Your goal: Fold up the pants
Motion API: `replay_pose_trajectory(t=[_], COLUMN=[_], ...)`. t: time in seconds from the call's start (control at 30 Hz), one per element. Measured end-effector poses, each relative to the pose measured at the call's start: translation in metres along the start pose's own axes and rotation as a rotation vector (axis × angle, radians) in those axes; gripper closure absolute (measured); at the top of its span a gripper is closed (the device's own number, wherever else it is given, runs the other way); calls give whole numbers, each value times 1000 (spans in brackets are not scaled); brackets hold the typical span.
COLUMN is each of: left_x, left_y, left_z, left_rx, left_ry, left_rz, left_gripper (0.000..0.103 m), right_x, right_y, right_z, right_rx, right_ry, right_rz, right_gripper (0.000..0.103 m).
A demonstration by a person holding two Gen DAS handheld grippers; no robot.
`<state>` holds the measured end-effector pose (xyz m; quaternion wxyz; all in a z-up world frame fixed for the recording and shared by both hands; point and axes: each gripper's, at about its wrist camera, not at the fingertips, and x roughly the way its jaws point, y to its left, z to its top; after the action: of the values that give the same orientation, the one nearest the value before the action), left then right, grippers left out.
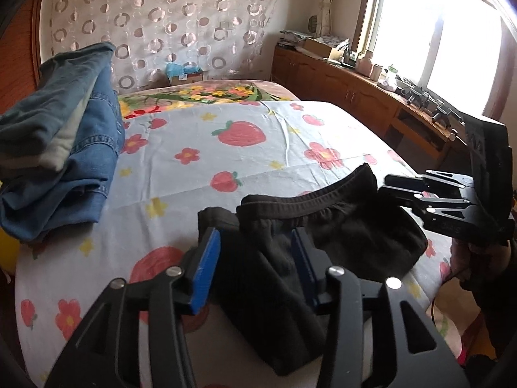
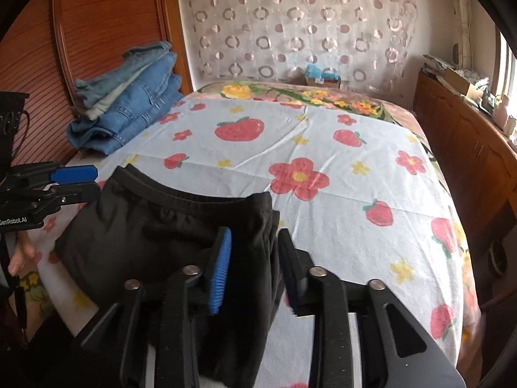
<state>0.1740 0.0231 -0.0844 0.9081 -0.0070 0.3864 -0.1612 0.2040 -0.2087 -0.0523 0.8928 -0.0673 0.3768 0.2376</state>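
Black pants point(image 1: 355, 239) lie folded in a bundle on the strawberry-print bed sheet point(image 1: 258, 148), elastic waistband on the far side. My left gripper point(image 1: 255, 242) is open above the bundle's left end; the cloth lies between its blue pads point(image 1: 206, 265), which stand clear of it. In the right wrist view my right gripper point(image 2: 255, 242) is open over the right end of the pants point(image 2: 145, 232), fabric loose between its fingers. Each gripper also shows in the other view: right gripper point(image 1: 391, 184), left gripper point(image 2: 93, 181).
A stack of folded blue jeans point(image 1: 64, 148) point(image 2: 129, 106) sits at the far left by the wooden headboard point(image 2: 97, 32). A wooden cabinet point(image 1: 339, 80) with clutter runs under the window on the right. A cardboard box point(image 1: 185, 76) stands beyond the bed.
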Motion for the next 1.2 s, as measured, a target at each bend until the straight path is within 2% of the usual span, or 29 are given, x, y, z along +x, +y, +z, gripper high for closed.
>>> replay_pose_trajectory(t=[0.13,0.23,0.47,0.7,0.93,1.2], left_x=[-8,-13,-23,-18,-13,-10], left_y=[-3,0,-1,-4,-2,2], left_z=[-13,-29,-50,-62,-66,-67], left_rx=[4,-28,-65,-54,-46,-65], left_ry=[3,5,11,42,56,53], left_rz=[9,50,10,33,59,49], left_gripper=[53,53,53,53,53,52], right_x=[-19,-28,-46,-42,-36,-36], right_y=[0,4,7,3,3,5], right_z=[-14,-27,-55,-70,-74,-74], right_rx=[15,12,29,56,47,42], right_ry=[-18,-9,-2,29,51,50], right_rz=[20,30,51,49,68,66], right_gripper=[63,63,63,64,85,87])
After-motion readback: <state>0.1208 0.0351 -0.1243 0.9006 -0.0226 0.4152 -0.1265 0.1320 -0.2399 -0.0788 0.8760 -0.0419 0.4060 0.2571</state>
